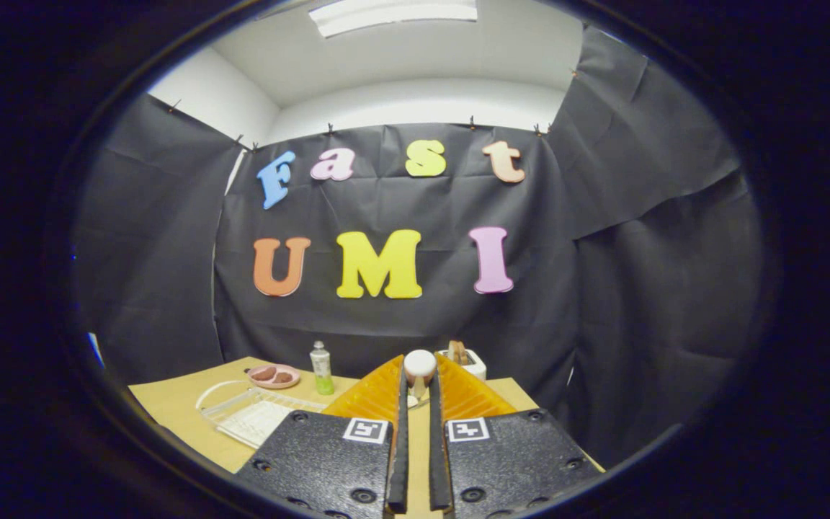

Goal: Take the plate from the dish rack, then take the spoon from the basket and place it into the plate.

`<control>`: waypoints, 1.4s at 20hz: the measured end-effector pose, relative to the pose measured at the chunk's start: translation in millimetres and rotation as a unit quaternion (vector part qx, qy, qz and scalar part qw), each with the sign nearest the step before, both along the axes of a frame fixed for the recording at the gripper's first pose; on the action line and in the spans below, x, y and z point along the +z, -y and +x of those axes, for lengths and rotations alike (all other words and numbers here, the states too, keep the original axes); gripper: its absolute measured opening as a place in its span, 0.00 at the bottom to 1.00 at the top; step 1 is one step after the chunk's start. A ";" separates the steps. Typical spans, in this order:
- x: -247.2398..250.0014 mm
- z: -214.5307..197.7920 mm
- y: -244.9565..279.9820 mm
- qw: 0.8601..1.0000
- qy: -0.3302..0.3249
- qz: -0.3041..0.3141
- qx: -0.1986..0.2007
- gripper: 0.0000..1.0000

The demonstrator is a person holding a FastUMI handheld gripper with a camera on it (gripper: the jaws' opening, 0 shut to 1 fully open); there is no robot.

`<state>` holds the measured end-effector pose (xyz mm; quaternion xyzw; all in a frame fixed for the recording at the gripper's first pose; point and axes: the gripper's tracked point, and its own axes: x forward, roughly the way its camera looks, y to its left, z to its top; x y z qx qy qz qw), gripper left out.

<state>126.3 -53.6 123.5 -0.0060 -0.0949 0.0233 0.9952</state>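
My gripper (419, 375) is raised above the table, its two orange fingers (375, 393) drawn close together. Between the fingertips a spoon (420, 365) stands upright, its round white end poking up past them, and both fingers press on its stem. Below and to the left of the fingers lies a clear dish rack (253, 418) with a thin white curved rim at its far side. Just beyond the rack a pink plate (274, 375) with two brown pieces on it rests on the table. A white basket (469, 360) stands right behind the right finger, with something brown sticking out of it.
A small green bottle (322, 367) stands between the pink plate and the fingers. The tan table (170, 400) ends close to the black cloth wall behind, and its right edge drops off beside the basket.
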 end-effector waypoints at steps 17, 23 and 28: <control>-167.4 -34.0 -204.3 0.982 -0.137 -0.056 0.120 0.18; -213.2 -10.9 -191.2 0.977 -0.180 -0.046 0.105 0.18; -223.5 7.5 -170.1 0.972 -0.220 -0.020 0.075 0.20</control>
